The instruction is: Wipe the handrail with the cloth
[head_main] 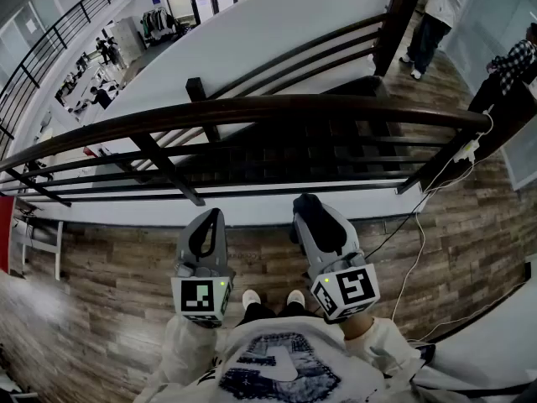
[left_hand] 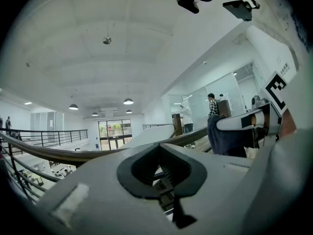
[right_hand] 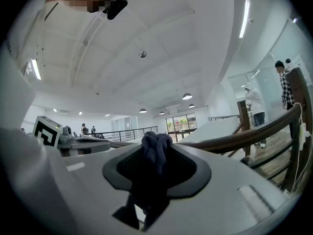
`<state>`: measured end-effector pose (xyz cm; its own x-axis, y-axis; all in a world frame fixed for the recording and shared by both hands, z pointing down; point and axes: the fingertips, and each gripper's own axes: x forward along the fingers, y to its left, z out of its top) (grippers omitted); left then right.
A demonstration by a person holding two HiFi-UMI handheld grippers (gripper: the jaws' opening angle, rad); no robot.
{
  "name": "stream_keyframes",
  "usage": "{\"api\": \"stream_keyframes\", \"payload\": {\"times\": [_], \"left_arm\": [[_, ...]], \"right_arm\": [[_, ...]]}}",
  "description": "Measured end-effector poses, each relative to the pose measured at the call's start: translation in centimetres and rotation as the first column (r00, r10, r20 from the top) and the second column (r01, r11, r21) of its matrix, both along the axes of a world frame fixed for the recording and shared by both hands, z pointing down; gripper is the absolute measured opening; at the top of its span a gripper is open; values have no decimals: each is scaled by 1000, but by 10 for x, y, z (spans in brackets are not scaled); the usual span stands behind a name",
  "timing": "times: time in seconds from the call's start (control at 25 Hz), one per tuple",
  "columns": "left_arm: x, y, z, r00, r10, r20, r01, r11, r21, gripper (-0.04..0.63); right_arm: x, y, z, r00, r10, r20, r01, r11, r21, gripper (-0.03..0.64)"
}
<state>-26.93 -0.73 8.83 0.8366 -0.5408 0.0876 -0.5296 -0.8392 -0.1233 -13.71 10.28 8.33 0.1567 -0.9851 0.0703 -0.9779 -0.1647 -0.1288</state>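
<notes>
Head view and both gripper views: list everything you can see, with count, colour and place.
handrail: one, dark brown, curving across the middle
rail post: one, dark, upper right
floor: grey-brown planks, underfoot
cable: one, white, trailing over the floor at right
bystanders: two, upper right, one in white, one in a checked shirt
cloth: one, dark blue, clamped in the right tool
left tool: one, grey, jaws together, nothing in them
right tool: one, grey, shut on the cloth
shoes: two, white, below the tools
</notes>
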Motion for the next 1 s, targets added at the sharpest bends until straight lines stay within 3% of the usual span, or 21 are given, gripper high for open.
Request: {"api": "stream_keyframes", "payload": {"times": [1.0], "left_arm": [[36, 10, 7, 999, -5, 33, 6, 1000, -28, 0]], "right_arm": [[28, 2, 8, 999, -14, 33, 15, 999, -33, 138]]}}
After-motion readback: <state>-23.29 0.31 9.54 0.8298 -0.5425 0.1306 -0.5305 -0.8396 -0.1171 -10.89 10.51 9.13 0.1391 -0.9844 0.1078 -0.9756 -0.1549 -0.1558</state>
